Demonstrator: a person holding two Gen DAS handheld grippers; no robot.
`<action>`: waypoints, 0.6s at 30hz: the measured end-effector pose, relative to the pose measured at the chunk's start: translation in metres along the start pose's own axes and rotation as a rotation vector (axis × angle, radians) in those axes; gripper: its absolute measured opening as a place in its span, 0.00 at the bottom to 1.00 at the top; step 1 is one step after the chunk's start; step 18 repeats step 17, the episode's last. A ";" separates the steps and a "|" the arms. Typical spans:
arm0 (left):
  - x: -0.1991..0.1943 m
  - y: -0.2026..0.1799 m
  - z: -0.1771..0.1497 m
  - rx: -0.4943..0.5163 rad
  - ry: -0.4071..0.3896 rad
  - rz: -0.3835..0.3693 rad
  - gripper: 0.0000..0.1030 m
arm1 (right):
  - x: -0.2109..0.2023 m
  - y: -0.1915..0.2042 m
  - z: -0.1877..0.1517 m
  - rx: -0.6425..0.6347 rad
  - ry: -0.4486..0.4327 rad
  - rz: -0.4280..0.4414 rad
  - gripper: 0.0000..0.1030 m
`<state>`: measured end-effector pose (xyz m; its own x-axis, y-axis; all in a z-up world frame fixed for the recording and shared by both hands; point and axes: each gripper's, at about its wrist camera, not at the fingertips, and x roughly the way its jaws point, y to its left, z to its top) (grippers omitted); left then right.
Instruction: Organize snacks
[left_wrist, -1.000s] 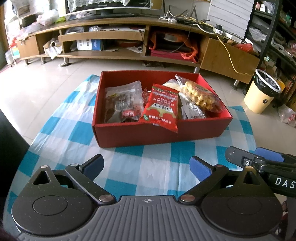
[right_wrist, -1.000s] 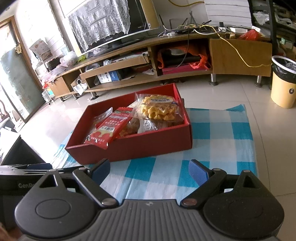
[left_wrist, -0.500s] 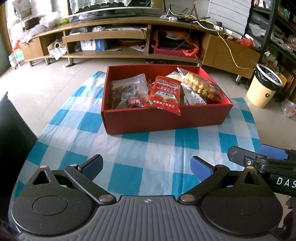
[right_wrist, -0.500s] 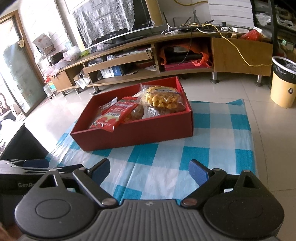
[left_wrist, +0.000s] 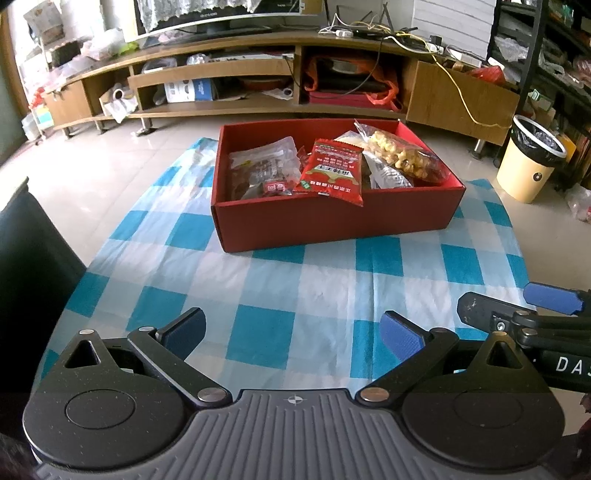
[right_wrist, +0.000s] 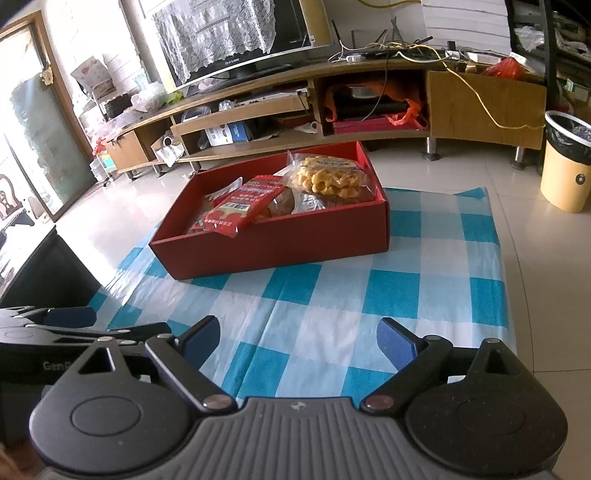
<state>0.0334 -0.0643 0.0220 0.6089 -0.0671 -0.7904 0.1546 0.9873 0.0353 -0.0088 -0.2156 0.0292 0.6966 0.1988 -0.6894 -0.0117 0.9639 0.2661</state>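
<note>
Both sets of jaws stand released and empty: the left gripper (left_wrist: 293, 334) and the right gripper (right_wrist: 297, 341) hover side by side over the blue-and-white checked cloth (left_wrist: 295, 295), blue pads spread wide with only bare fabric between them. Each gripper shows at the edge of the other's view, so the two hang close together at the near end of the cloth. Well ahead of both, apart from any pad, sits the red box (left_wrist: 332, 225), squarely on the cloth spread over the tiled floor (left_wrist: 74, 177), which likely marks out the working area. Inside it the snacks lie gathered: a clear bag of dark pieces (left_wrist: 262, 170) at the left, a red packet (left_wrist: 330, 170) propped over the near rim, and a clear bag of yellow puffed rings (right_wrist: 328, 179) toward the far right corner. With no snack left on the cloth, the sorting appears finished. A TV stand (right_wrist: 295, 110) and a yellow bin (right_wrist: 565, 166) stand beyond.
</note>
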 end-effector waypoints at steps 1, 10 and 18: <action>0.000 0.000 0.000 0.002 -0.001 0.001 0.99 | 0.000 0.000 -0.001 -0.002 0.000 -0.001 0.89; -0.001 0.000 -0.004 0.005 0.001 -0.002 0.99 | -0.002 0.001 -0.003 -0.005 0.003 -0.002 0.89; -0.004 0.001 -0.004 0.005 -0.007 -0.013 1.00 | -0.002 -0.002 -0.005 0.005 0.000 0.018 0.90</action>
